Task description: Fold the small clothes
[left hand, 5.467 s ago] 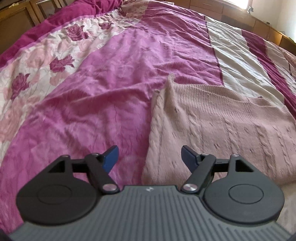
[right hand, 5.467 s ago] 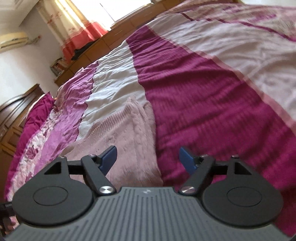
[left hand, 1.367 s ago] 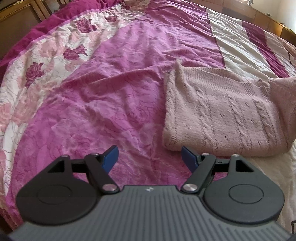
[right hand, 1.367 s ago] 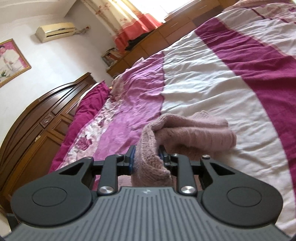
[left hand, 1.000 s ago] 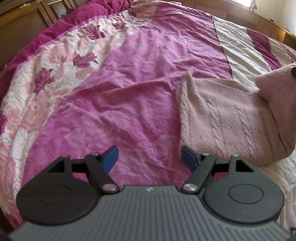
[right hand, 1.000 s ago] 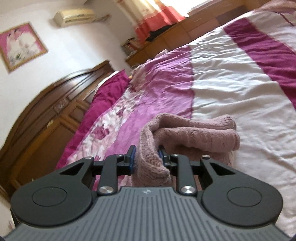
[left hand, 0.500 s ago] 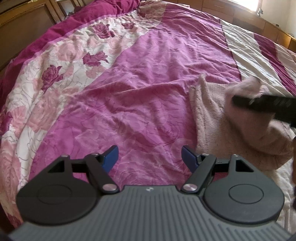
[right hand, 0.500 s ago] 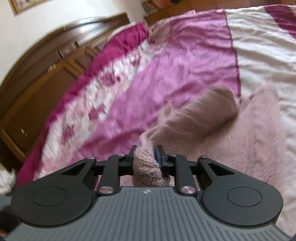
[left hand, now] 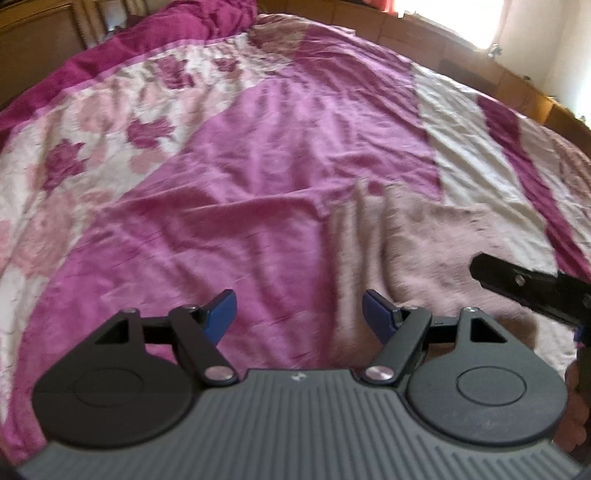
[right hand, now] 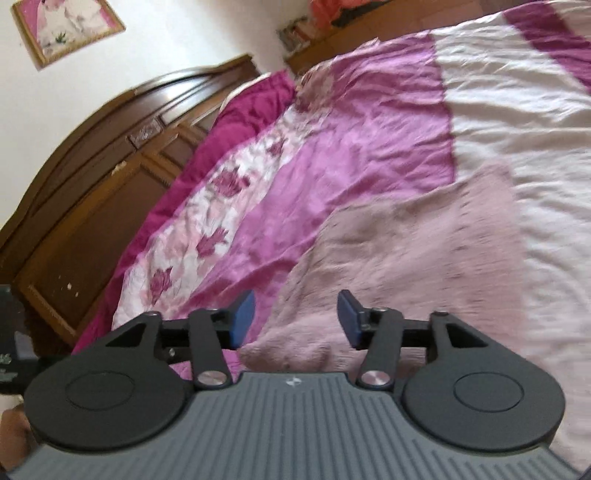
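A pale pink cable-knit sweater (left hand: 436, 251) is lying flat on the bed, spread across the place where the bright magenta panel of the bedspread is meeting the cream panel. In the right wrist view the same knitted garment (right hand: 406, 251) is filling the middle of the picture, its near edge running under the tool, and motion blur is smearing its stitch pattern. No part of it is sitting between any fingers.

The right gripper (right hand: 297, 319) is hovering just above the near edge of the sweater with its blue-padded fingers standing apart and nothing between them. From the left wrist view its black body is reaching in at the right edge, over the knit. The left gripper (left hand: 299, 314) is hanging over the magenta fabric just beside the sweater's left edge, its blue pads spread wide and gripping nothing; its right pad is lining up roughly with the garment's border.

The quilted bedspread (left hand: 258, 155) is covering the whole bed in long bands: dark magenta, a cream band with rose prints, bright magenta, cream, then dark magenta again. A dark brown carved wooden headboard (right hand: 110, 155) is rising behind it, and a framed pink picture (right hand: 66, 27) is hanging on the white wall above.
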A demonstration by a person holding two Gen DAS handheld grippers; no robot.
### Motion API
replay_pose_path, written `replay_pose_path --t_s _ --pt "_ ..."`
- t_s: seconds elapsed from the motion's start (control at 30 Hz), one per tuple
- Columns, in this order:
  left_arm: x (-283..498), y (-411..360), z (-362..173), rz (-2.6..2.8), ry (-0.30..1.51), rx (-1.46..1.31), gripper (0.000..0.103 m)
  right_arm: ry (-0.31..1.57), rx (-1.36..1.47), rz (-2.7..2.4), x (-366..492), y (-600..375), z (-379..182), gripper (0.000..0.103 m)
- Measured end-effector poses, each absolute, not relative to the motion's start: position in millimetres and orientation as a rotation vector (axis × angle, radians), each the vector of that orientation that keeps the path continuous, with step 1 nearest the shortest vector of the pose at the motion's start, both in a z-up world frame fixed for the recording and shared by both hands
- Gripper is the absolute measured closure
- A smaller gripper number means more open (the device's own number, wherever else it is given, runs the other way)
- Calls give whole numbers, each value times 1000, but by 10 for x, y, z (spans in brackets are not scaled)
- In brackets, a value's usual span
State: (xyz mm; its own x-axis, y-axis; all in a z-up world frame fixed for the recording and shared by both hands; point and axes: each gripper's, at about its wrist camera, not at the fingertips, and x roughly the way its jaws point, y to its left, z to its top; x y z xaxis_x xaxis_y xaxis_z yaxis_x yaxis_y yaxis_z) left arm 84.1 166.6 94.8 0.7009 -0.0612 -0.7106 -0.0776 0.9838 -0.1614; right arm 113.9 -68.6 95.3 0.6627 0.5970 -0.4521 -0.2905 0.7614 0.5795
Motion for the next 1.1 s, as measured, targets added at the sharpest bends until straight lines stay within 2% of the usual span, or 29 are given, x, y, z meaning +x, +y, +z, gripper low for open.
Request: replay_pose_path --t_s 0.33,0.6,0.7,0.77,0.87,1.1 --pt "1268 1237 887 -127 766 -199 27 639 499 347 906 -1330 904 28" --pt "1663 1008 582 -162 742 -169 29 664 539 258 872 -1551 651 27" --pt "1751 1016 472 -176 770 -206 46 673 546 244 865 -1592 575 27" --pt "1737 1031 429 -201 775 -246 67 679 551 239 859 -1598 534 27" --pt "1661 986 426 -194 739 -226 78 682 568 237 868 -1594 486 27" --pt "1732 954 346 -168 727 -219 78 685 585 242 889 -1539 433 25"
